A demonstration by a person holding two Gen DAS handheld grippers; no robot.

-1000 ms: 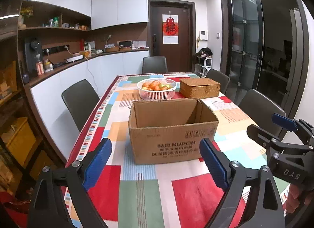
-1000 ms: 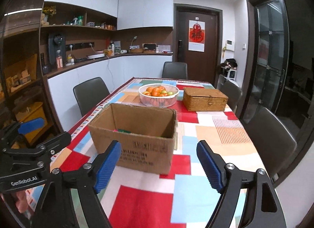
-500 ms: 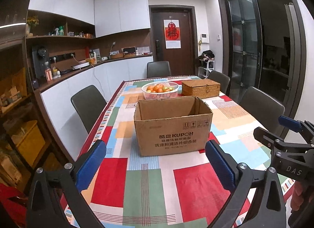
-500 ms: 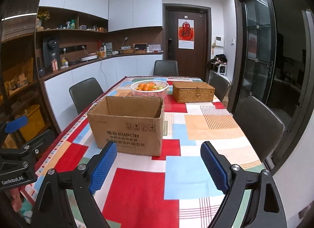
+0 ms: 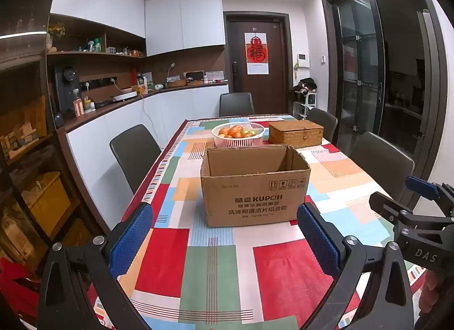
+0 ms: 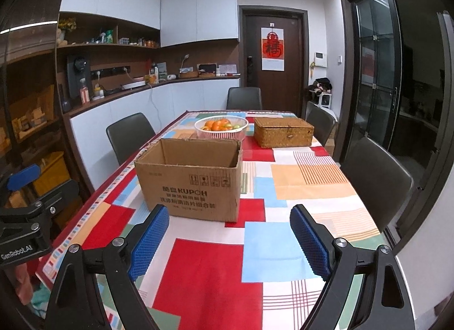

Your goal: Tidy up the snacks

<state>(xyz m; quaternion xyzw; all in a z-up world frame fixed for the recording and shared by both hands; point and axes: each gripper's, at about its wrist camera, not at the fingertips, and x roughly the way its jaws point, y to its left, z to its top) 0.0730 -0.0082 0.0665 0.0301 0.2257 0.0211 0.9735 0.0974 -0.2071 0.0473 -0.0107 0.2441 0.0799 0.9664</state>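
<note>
An open brown cardboard box printed "KUPOH" stands on the patchwork tablecloth; it also shows in the right wrist view. Its inside is hidden from here. My left gripper is open and empty, held back from the box above the near table end. My right gripper is open and empty, level with it on the right. Each gripper shows at the edge of the other's view: the right one and the left one.
Behind the box stand a white basket of oranges and apples and a closed wicker box. Dark chairs line both table sides. A counter and shelves run along the left wall; a glass door is on the right.
Both grippers have drawn back and lowered away from the box, so it looks smaller and its inside no longer shows. Both jaws stay open.
</note>
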